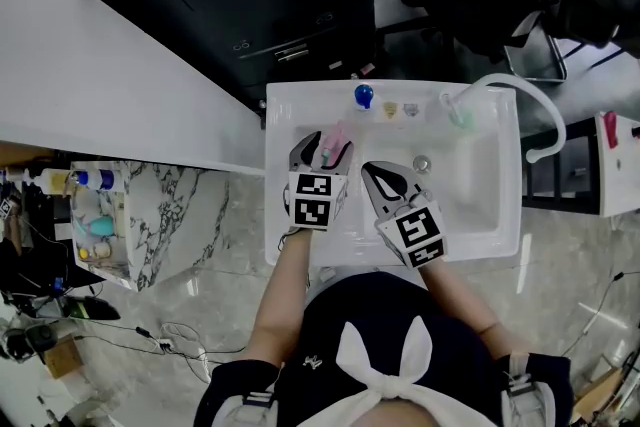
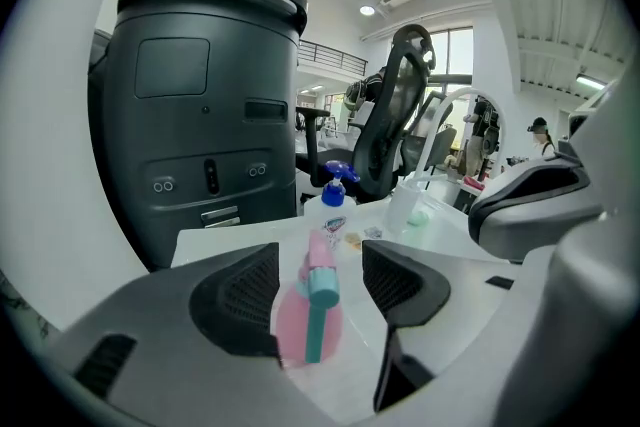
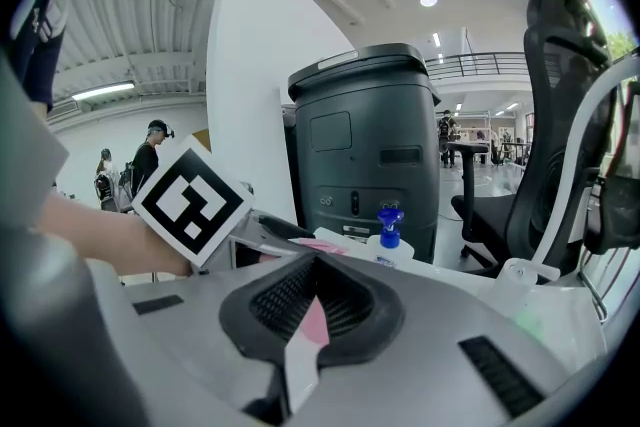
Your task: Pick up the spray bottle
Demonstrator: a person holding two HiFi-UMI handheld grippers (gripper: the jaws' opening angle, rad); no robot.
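Between jaws of the open left tool [image 2: 318, 263] lies the spray bottle [image 2: 309, 317] (right tool [image 1: 373, 171] closed).

The spray bottle [image 2: 287, 327] is made of translucent pink plastic, smooth and faintly glossy, and its trigger [image 2: 318, 315] of opaque teal plastic. The left gripper [image 2: 322, 267] is moulded in matt grey plastic, and its pads [image 2: 245, 300] are faced with a black, finely ribbed material. The same ribbed black facing is seen on the right gripper [image 3: 315, 280], whose marker [image 3: 190, 203] is printed matt black on white. The sink [image 1: 480, 215] is finished in smooth, glossy white. The bin [image 2: 200, 115] is formed of dark, matt plastic. The floor [image 1: 200, 205] is laid in polished, grey-veined stone. The pump bottle [image 2: 335, 210] is topped with glossy blue plastic
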